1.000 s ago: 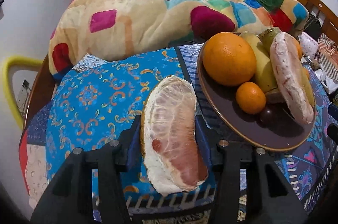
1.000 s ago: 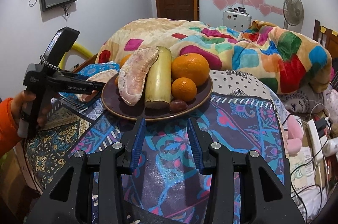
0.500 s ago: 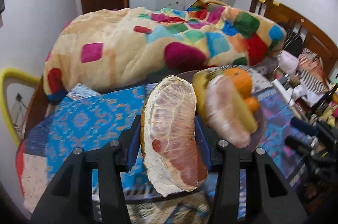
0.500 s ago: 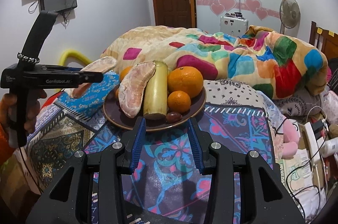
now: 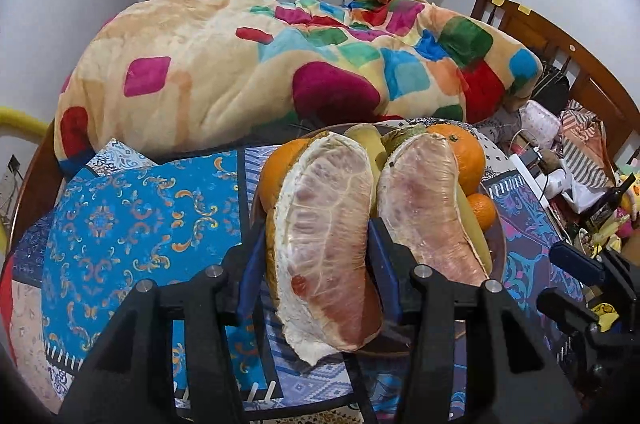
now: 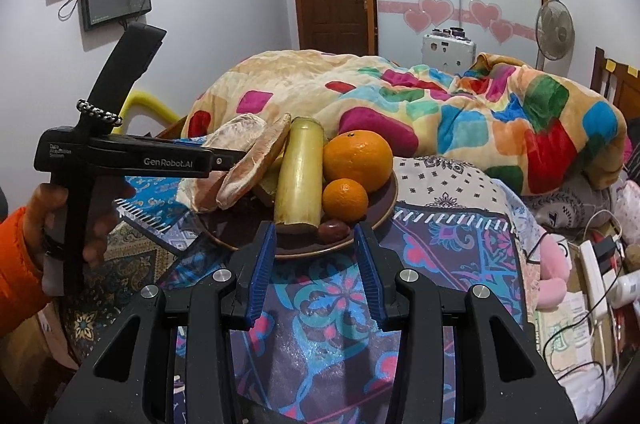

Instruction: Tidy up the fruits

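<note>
My left gripper [image 5: 316, 260] is shut on a peeled pomelo segment [image 5: 324, 244] and holds it above the near-left edge of the brown plate [image 6: 376, 208]. The plate holds a second pomelo segment [image 5: 428, 208], a pale sugarcane piece [image 6: 300, 172], a large orange [image 6: 356, 160], a small orange [image 6: 344, 198] and a dark date [image 6: 332, 230]. In the right wrist view the left gripper [image 6: 224, 160] holds its segment [image 6: 236, 136] beside the other segment [image 6: 256, 164]. My right gripper [image 6: 314, 264] is open and empty, just in front of the plate.
The plate stands on a patterned cloth [image 5: 132, 208] over a round table. A colourful quilt [image 5: 280, 72] lies piled behind it. Cables, chargers and clutter [image 6: 592, 264] lie at the right. A wooden bed frame [image 5: 560, 48] stands at the far right.
My left gripper has carried the pomelo segment up off the blue cloth and rightward, over the plate's near-left edge beside the other segment. The right gripper has stayed open in front of the plate.
</note>
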A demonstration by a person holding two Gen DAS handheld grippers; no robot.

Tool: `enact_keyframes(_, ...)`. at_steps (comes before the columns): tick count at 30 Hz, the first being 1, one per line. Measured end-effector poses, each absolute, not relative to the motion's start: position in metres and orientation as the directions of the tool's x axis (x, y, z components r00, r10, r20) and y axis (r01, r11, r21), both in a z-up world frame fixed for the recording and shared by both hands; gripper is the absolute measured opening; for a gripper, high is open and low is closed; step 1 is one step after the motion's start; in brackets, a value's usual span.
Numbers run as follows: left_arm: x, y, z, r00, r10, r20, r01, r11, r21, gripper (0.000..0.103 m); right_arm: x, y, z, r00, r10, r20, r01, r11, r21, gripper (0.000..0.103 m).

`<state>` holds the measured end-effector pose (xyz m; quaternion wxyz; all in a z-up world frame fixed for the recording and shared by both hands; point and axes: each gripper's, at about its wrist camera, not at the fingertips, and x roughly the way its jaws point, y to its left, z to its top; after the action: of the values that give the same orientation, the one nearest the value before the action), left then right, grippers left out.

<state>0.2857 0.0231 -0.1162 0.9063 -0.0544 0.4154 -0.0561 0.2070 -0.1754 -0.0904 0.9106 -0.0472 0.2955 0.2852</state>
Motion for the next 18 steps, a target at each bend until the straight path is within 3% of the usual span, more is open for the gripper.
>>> enact_keyframes(11,0.25,0.022,-0.082,0.714,-0.135,-0.687,0.065,0.99,-0.127,0.048,0.2,-0.174,-0.079,0.672,0.498,-0.549,-0.543,0.835,0.093,0.037)
enact_keyframes(18,0.162,0.012,-0.019,0.836,-0.126,-0.534,0.086,0.991,-0.1,0.048,0.159,-0.185,-0.033,0.723,0.505,-0.472,-0.535,0.841,0.08,0.037)
